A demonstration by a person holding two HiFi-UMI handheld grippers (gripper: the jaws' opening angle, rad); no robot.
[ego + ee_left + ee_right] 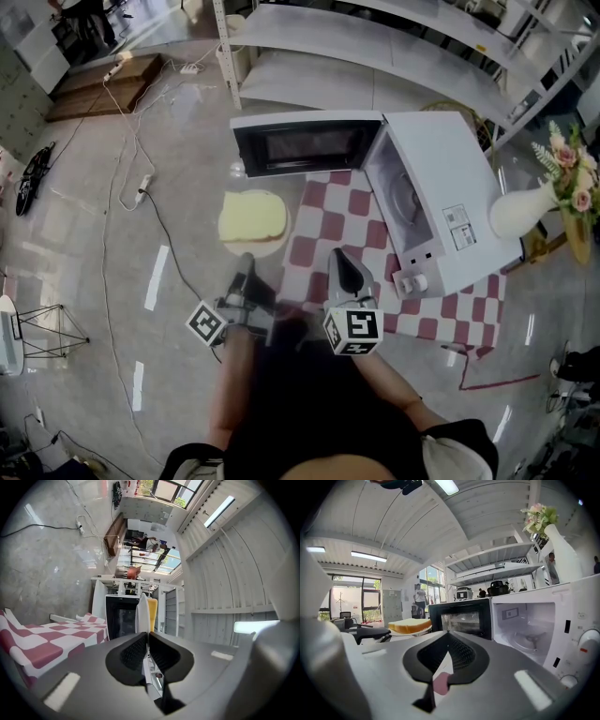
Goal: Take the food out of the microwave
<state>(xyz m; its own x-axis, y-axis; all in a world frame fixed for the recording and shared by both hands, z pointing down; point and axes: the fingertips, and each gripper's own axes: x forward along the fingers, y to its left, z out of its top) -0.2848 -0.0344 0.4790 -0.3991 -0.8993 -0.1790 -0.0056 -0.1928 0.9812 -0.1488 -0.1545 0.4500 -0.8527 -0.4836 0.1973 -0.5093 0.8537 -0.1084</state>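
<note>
A slice of yellow bread (251, 215) lies on a white plate (265, 247), held out in the air to the left of the white microwave (450, 202). My left gripper (247, 260) is shut on the plate's near rim. In the left gripper view the plate (142, 612) stands edge-on between the pads, with the bread (153, 612) behind it. The microwave door (305, 145) hangs open and the cavity (532, 627) shows only its turntable. My right gripper (343, 257) is shut and empty over the checked cloth; its jaws (448, 634) meet with nothing between them.
A red and white checked cloth (328, 234) lies under the microwave. A white vase with flowers (530, 208) stands at the right. Metal shelving (375, 56) rises behind. Cables and a power strip (141, 183) trail across the floor at the left.
</note>
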